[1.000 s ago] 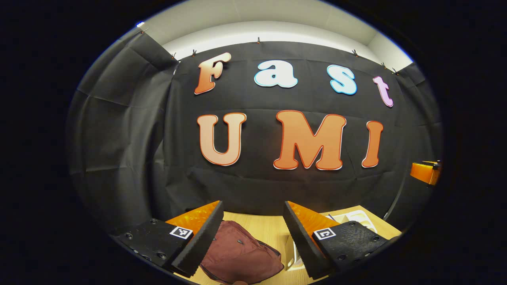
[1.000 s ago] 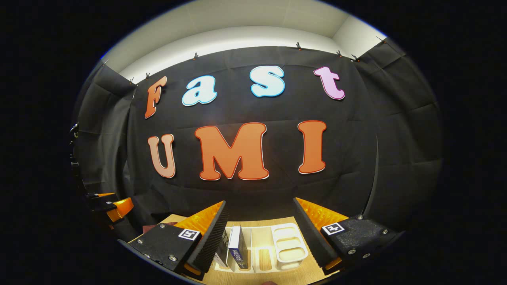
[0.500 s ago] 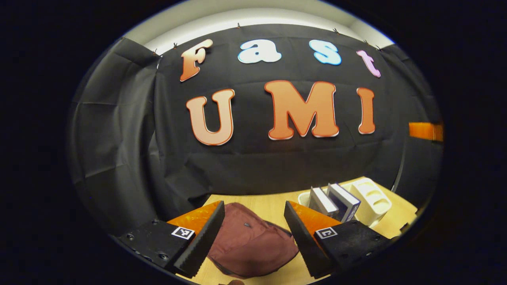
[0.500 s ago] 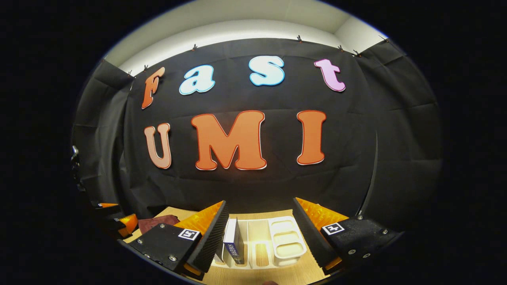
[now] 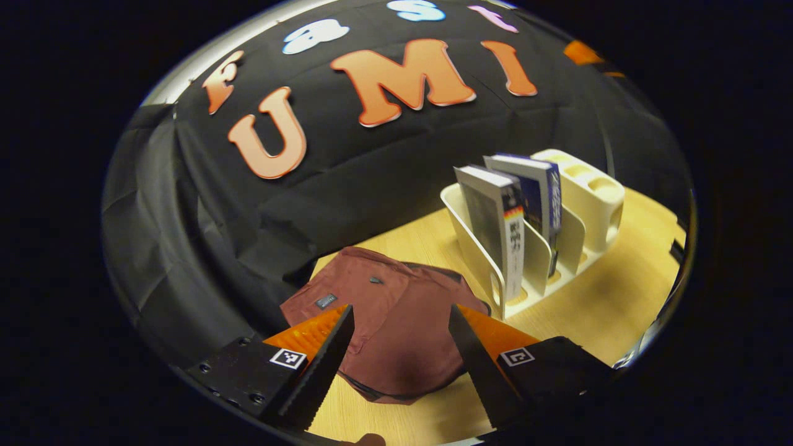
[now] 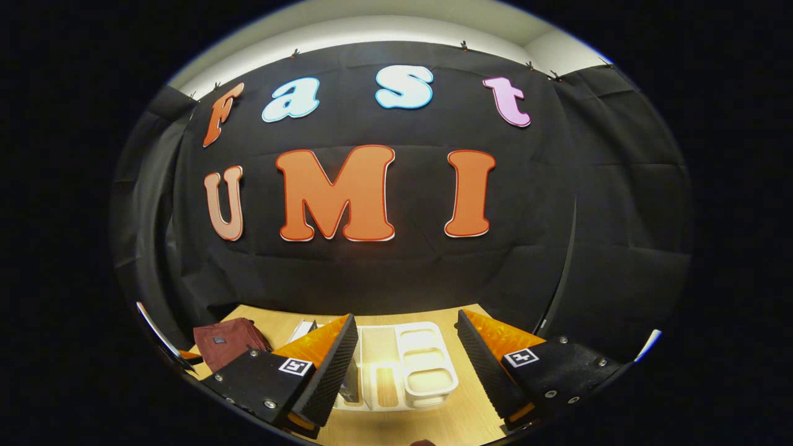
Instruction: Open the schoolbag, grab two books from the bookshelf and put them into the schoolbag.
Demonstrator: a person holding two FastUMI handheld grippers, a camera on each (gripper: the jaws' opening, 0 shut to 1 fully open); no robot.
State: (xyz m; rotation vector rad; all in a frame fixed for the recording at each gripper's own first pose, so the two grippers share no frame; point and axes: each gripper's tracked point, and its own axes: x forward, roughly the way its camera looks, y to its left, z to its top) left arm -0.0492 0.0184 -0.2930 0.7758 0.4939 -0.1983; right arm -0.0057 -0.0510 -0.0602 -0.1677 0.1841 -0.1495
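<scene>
Maroon schoolbag (image 5: pixel 396 316) lies flat on the wooden bench (image 5: pixel 595 303), flap closed. Just beside it, white bookshelf (image 5: pixel 557 248) holds two upright books (image 5: pixel 505 232). Left gripper (image 5: pixel 399 359) above the bag, fingers apart, empty. Right gripper (image 6: pixel 406 365) fingers apart, facing the bookshelf (image 6: pixel 409 371).

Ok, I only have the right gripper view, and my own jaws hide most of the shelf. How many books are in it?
Observer: Two, a grey book and a blue book, upright in neighbouring slots of the bookshelf.
Operator: Is the schoolbag open yet?
Observer: It looks closed. The schoolbag lies flat on the table with its flap down.
Operator: And the left gripper?
Observer: The left gripper is poised over the bag's near side, jaws open, holding nothing.
</scene>
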